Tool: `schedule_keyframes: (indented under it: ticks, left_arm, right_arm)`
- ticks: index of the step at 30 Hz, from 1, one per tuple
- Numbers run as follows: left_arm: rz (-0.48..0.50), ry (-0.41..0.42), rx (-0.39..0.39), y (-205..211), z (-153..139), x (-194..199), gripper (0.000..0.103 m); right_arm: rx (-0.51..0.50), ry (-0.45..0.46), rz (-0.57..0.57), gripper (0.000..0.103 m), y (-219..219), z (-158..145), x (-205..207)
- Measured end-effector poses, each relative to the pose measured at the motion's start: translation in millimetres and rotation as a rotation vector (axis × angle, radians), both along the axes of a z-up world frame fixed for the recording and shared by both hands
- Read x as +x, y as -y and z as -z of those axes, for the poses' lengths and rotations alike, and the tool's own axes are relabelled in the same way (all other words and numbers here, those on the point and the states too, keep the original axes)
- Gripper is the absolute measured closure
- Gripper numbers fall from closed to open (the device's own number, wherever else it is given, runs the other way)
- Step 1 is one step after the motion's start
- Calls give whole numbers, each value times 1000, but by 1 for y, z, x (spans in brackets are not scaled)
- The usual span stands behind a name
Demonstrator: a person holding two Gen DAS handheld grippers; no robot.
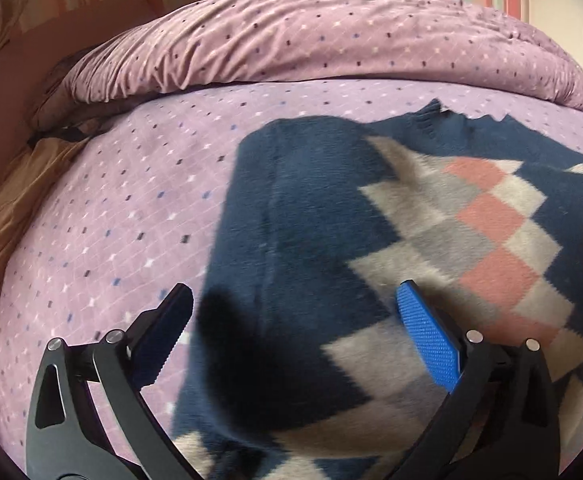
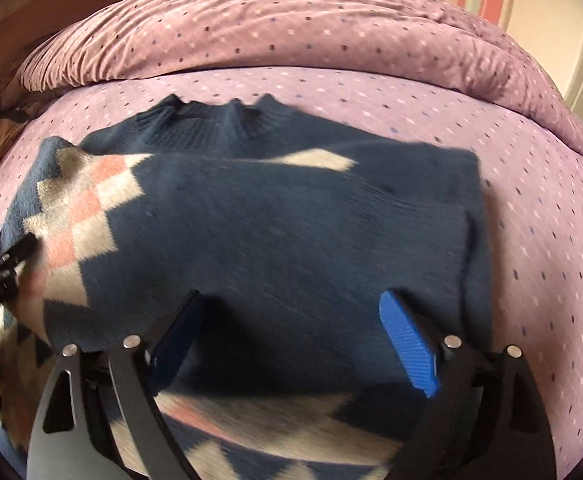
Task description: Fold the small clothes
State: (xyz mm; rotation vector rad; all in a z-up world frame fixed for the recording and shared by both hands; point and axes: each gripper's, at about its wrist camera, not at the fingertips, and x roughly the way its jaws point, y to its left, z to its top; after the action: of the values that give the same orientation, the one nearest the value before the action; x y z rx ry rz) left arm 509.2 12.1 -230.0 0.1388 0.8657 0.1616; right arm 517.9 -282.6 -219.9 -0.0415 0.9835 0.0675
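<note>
Over the navy argyle sweater [image 2: 275,216] on the bed [image 2: 531,240], our left claw [image 1: 295,312] and right claw [image 2: 291,312] hover released, so the loose folded-over panel may slip open unless we pinch both layers.

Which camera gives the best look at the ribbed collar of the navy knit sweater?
The right wrist view: the navy knit sweater lies centred there, and its ribbed collar shows whole at the far edge against the purple dotted bedsheet. The left wrist view catches only part of the collar, near the right edge.
</note>
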Motion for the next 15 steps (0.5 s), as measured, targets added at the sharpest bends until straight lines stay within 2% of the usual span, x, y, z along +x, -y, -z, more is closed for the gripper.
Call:
schedule_keyframes:
  ticks: [4,9,12,15]
  left_arm:
    - [3,-5,33,-1,0,-1,3]
    - [15,-3,24,3,-8,-1,3]
    - [31,50,1,3,-27,-23,3]
    - [22,77,3,-1,-38,-48,3]
  right_arm:
    - [10,-3,19,14,10,-1,-3]
    - [-22,-44,35,14,3,-5,5]
    - [-5,-3,51,14,5,-27,-8]
    - [-39,25,47,14,6,-42,-24]
